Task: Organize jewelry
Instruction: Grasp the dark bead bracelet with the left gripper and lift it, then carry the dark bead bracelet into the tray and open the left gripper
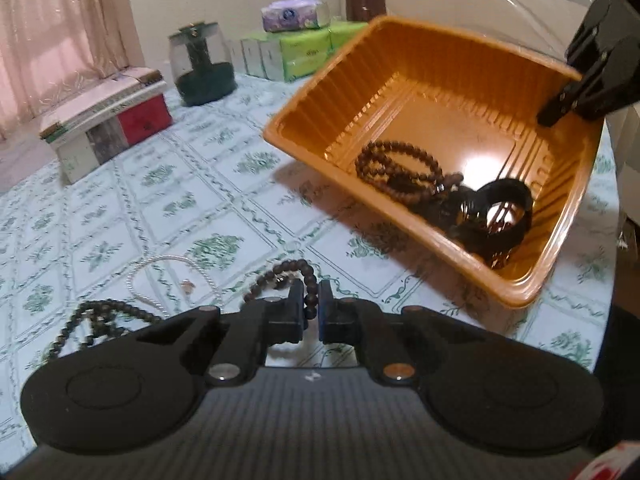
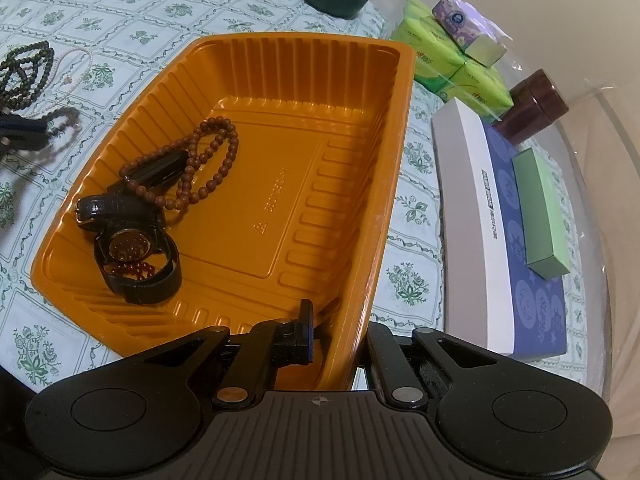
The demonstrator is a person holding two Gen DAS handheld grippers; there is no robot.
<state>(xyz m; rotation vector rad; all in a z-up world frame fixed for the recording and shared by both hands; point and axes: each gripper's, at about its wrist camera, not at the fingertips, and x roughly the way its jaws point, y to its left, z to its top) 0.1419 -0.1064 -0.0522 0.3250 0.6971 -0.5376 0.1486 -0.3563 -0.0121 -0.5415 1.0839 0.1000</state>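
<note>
- Left claw (image 1: 311, 300): jaws nearly pressed together, pinching a dark bead bracelet (image 1: 296, 276) strand between the 2 pads; the rest of the loop lies on the tabletop (image 1: 200, 184) just ahead of the fingers.
- Right claw (image 2: 340, 332): clamped on the near wall of the orange tray (image 2: 352, 208), 1 finger (image 2: 306, 332) inside the tray, the other hidden outside the wall. Tray is tilted in the left view, the gripped side raised.
- Inside the tray, bunched at 1 end: brown bead necklace (image 2: 208, 160) in several loops, black strap watch (image 2: 132, 252) with round dial, a short string of red beads (image 2: 132, 269) under the watch, 1 more black strap piece (image 2: 116, 206) beside it.
- On the tabletop outside the tray: white pearl strand (image 1: 168, 276) just left of the pinched bracelet, dark green bead strand (image 1: 92, 320) further left near the camera edge.
- Tabletop has a white cloth with green floral squares.
- Background clutter, well apart from the jewelry: stack of boxes (image 1: 108, 120), glass jar with dark contents (image 1: 200, 68), green tissue packs (image 1: 304, 56) with a purple tissue pack (image 1: 296, 12) on top, brown cylinder container (image 1: 366, 4).
- Right view also shows a white and blue flat box (image 2: 492, 216) beside the tray with a small green box (image 2: 540, 212) lying on it.
</note>
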